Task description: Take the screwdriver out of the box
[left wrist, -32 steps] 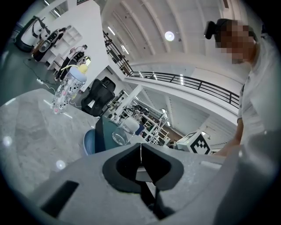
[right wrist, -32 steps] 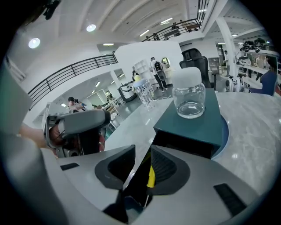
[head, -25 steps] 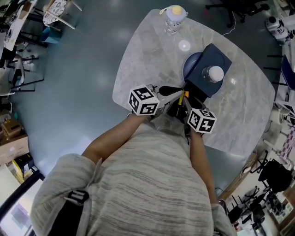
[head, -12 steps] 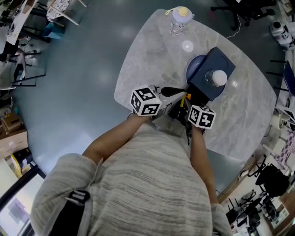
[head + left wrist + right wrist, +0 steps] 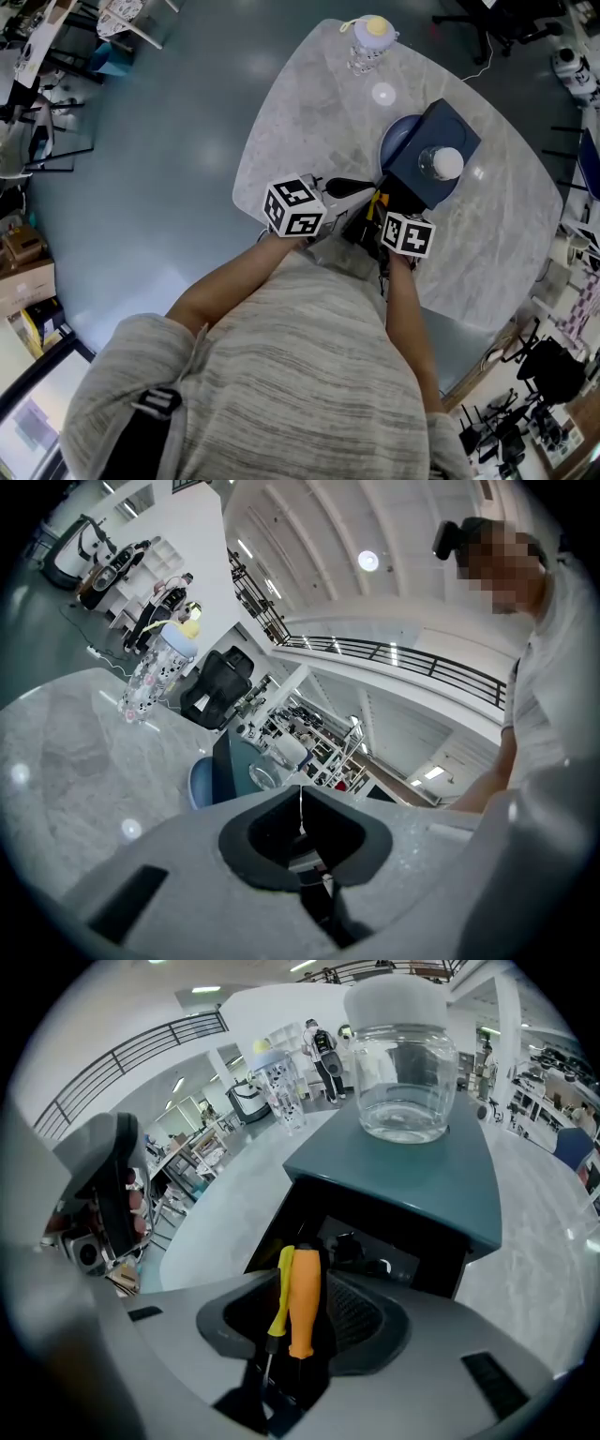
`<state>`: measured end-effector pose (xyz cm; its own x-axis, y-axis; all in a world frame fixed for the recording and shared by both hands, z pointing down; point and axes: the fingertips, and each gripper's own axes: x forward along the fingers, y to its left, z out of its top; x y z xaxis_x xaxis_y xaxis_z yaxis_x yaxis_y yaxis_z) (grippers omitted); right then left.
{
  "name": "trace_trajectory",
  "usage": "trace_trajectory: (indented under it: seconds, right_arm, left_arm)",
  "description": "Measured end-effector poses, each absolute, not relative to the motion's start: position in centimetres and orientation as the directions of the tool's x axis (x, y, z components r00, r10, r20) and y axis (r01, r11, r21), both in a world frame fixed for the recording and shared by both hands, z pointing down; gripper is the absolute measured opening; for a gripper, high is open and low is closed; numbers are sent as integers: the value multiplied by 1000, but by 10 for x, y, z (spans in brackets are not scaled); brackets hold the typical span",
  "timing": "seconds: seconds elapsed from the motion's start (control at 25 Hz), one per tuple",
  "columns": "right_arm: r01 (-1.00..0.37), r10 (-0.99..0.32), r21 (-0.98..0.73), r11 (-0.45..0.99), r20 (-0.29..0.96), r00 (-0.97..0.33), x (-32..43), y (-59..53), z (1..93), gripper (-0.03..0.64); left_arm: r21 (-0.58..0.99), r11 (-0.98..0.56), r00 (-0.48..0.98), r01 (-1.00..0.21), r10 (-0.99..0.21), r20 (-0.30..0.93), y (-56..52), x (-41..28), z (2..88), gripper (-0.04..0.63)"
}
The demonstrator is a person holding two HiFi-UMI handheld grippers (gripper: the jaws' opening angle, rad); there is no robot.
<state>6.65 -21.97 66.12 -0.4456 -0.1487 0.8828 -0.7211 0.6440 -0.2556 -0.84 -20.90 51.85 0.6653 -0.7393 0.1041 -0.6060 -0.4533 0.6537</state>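
In the head view we see the left gripper (image 5: 361, 192) and the right gripper (image 5: 382, 208) close together over the desk (image 5: 309, 112). Both reach toward the dark box (image 5: 445, 127), which carries a clear jar (image 5: 442, 162). A yellow bit of the screwdriver (image 5: 378, 199) shows right at the right fingers.

In the left gripper view the fingers are pressed together with nothing between them. The box and jar stand just beyond them, and a patterned bottle (image 5: 155, 672) is far off to their left.

In the right gripper view the fingers have just been opening and now stand spread wide. The screwdriver's orange-and-yellow handle lies between them, nearer the left finger, with its far end at the box's open front.
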Motion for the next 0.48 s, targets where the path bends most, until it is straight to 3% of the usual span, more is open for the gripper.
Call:
trace_trajectory:
  seconds: [0.48]
  right_arm:
    - [-719,-91,-244,651,915,-393,64,-217,671,130]
  left_arm:
    - [658,-455,666,-601,-739,97,-209,-9,518,17]
